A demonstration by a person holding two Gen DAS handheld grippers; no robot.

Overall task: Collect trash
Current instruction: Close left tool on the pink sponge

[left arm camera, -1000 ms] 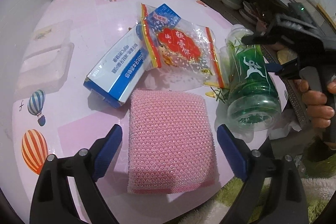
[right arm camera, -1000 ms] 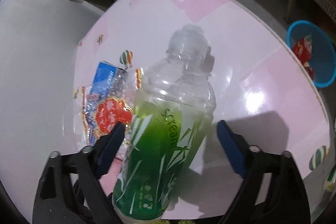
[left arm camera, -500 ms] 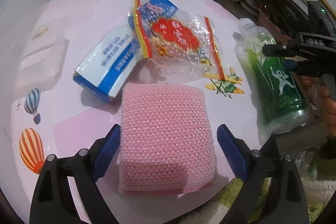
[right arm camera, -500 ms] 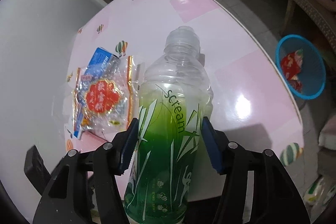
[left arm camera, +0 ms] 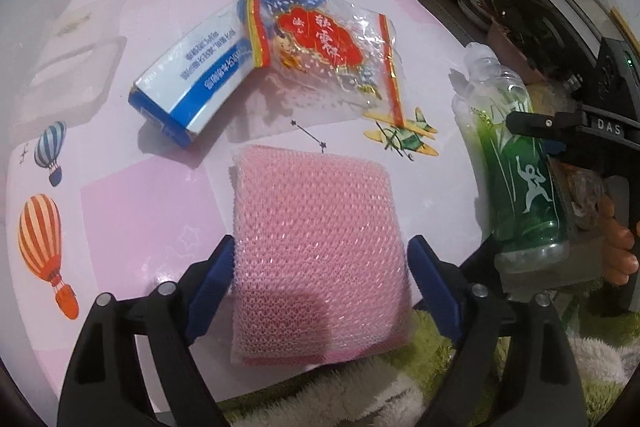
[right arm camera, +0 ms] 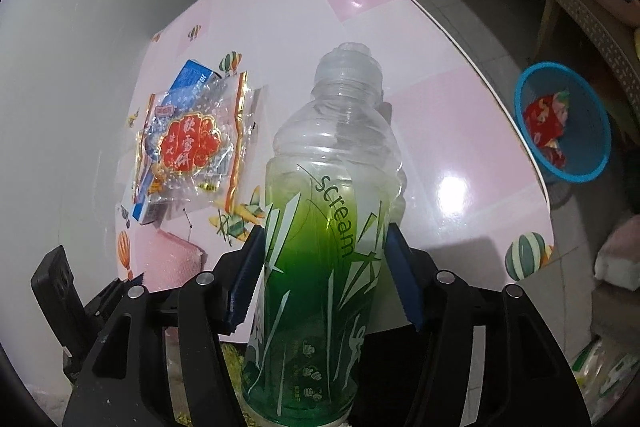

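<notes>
The step in hand is carrying trash off: the right claw [right arm camera: 324, 267] is clamped on the green bottle [right arm camera: 320, 247], its blue pads pressed to both sides of the label, lifted at the desk [right arm camera: 440, 131] edge. Next it likely needs carrying to the blue basket [right arm camera: 532, 95] on the floor beyond the desk's far side. The left claw [left arm camera: 320, 275] stands wide around the pink sponge [left arm camera: 316, 227]; whether its pads press is hard to tell, with snack wrapper [left arm camera: 320, 39] and blue box [left arm camera: 192, 83] beyond.
</notes>
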